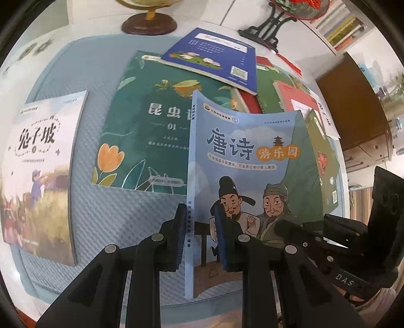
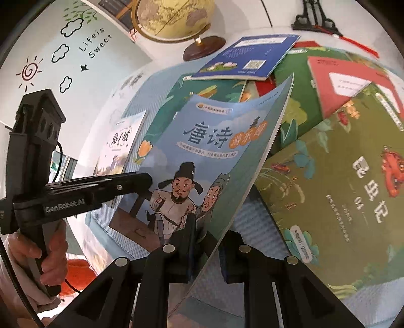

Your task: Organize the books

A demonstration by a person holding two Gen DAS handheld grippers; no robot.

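Observation:
A light blue Tang poetry book (image 1: 242,161) with two cartoon men on its cover is held off the mat by both grippers. My left gripper (image 1: 199,237) is shut on its spine edge. My right gripper (image 2: 207,244) is shut on its opposite edge; the book (image 2: 202,151) bends between them. A pale book with a field scene (image 1: 40,171) lies at the left of the blue mat (image 1: 106,222). A dark green insect book (image 1: 154,121) lies flat behind, and a dark blue book (image 1: 214,58) rests on top of the pile.
An olive green insect book (image 2: 341,191), a red book (image 2: 348,83) and more green books lie at the right. A globe (image 2: 176,22) and a black ornament stand (image 1: 267,30) are at the back. The other gripper's body (image 2: 63,191) is at the left.

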